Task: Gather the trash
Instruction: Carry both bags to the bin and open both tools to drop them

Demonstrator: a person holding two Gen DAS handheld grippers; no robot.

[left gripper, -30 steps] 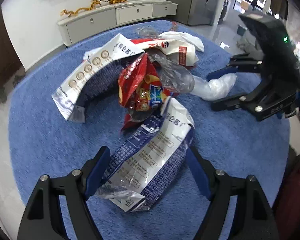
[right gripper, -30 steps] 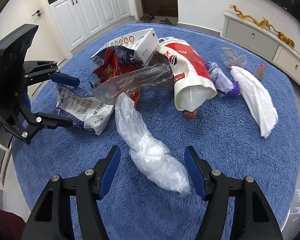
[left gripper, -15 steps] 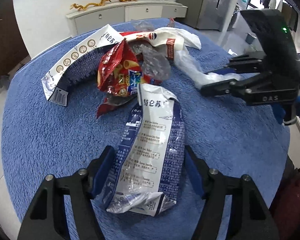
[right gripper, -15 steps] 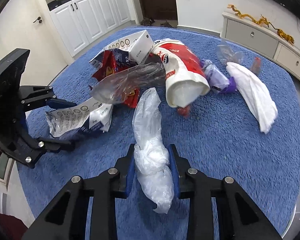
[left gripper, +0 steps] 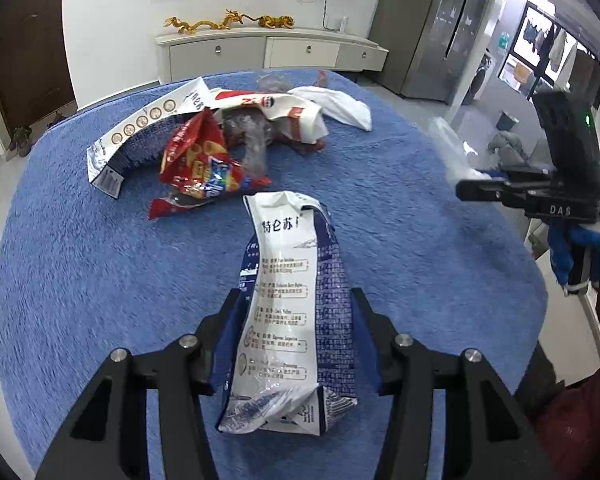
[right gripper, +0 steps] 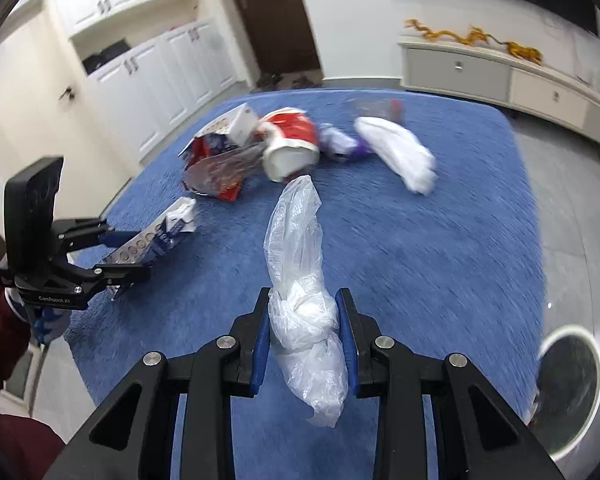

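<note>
Left wrist view: your left gripper [left gripper: 290, 344] has just been closing its jaws & now clasps a blue-and-white milk carton [left gripper: 290, 308], flattened, its far end over the blue carpet [left gripper: 80, 272]. Beyond lie a red snack bag [left gripper: 198, 164] & more wrappers.

Right wrist view: your right gripper [right gripper: 304, 336] is clenched on a clear plastic bag [right gripper: 300, 280], w/ jaws pressing its knotted middle. A round bin [right gripper: 568, 392] sits at lower right, off the carpet.

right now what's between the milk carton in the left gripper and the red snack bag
Only bare blue carpet. In the left wrist view, the milk carton in the left gripper ends just short of the red snack bag, with nothing lying in that gap.
</note>
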